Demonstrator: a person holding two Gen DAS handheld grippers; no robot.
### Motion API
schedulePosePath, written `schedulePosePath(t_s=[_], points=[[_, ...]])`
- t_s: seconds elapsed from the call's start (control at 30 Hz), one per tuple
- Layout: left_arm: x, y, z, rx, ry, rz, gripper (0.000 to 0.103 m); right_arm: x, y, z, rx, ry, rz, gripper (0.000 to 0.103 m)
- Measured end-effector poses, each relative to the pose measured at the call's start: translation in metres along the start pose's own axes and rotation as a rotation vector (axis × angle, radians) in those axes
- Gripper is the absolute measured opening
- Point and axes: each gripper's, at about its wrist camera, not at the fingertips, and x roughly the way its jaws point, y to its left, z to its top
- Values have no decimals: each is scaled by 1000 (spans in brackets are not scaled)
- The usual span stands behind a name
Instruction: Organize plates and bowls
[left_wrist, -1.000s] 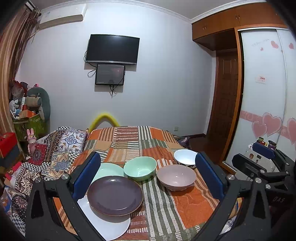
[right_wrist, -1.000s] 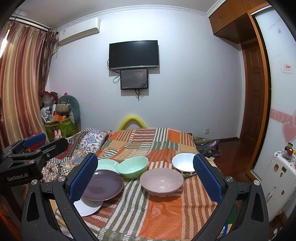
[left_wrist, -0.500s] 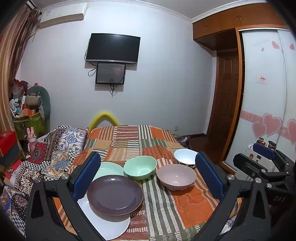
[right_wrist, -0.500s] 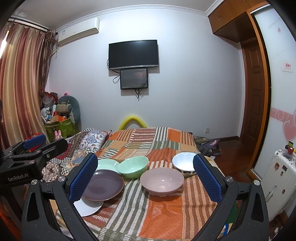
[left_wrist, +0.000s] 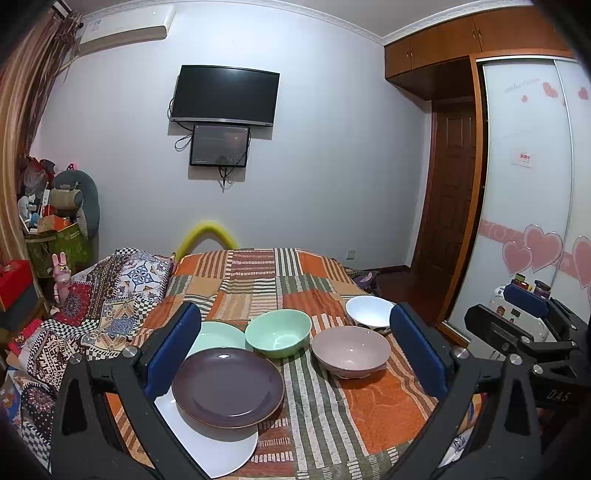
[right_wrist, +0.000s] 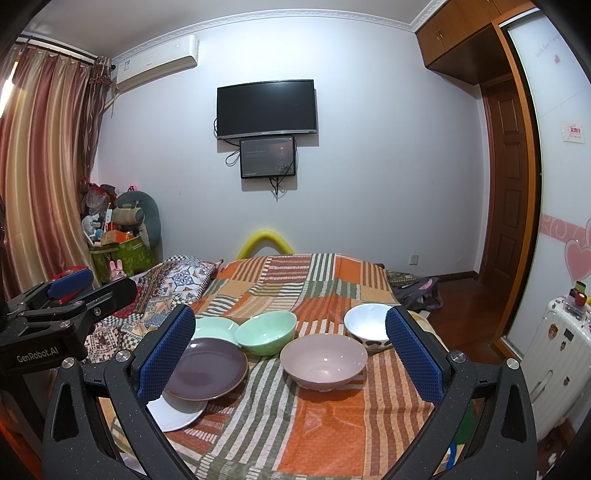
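Note:
A dark purple plate (left_wrist: 227, 386) (right_wrist: 207, 373) lies on the bed, overlapping a white plate (left_wrist: 218, 448) (right_wrist: 175, 411) in front and a pale green plate (left_wrist: 218, 334) (right_wrist: 216, 326) behind. A green bowl (left_wrist: 279, 332) (right_wrist: 266, 330), a pink bowl (left_wrist: 351, 350) (right_wrist: 323, 360) and a white bowl (left_wrist: 369, 308) (right_wrist: 365, 325) stand to the right. My left gripper (left_wrist: 295, 354) is open and empty, held above the near edge. My right gripper (right_wrist: 291, 358) is open and empty beside it.
The dishes rest on a patchwork striped bedspread (left_wrist: 258, 280) (right_wrist: 314, 424). A patterned quilt (left_wrist: 107, 291) lies at the left. A wardrobe with sliding doors (left_wrist: 528, 206) and a white suitcase (right_wrist: 554, 354) stand at the right. Clutter (right_wrist: 122, 236) fills the far left corner.

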Motion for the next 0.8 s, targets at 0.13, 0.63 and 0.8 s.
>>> schedulePosePath(t_s=[0.13, 0.63, 0.8], points=[[0, 0, 0, -1, 0, 0, 103, -2, 1, 0, 1, -1, 2, 103], [3, 0, -1, -6, 5, -3, 103, -2, 2, -1, 6, 1, 5, 103], [6, 1, -3, 3, 8, -1, 103, 0, 4, -2, 13, 11, 6, 103]])
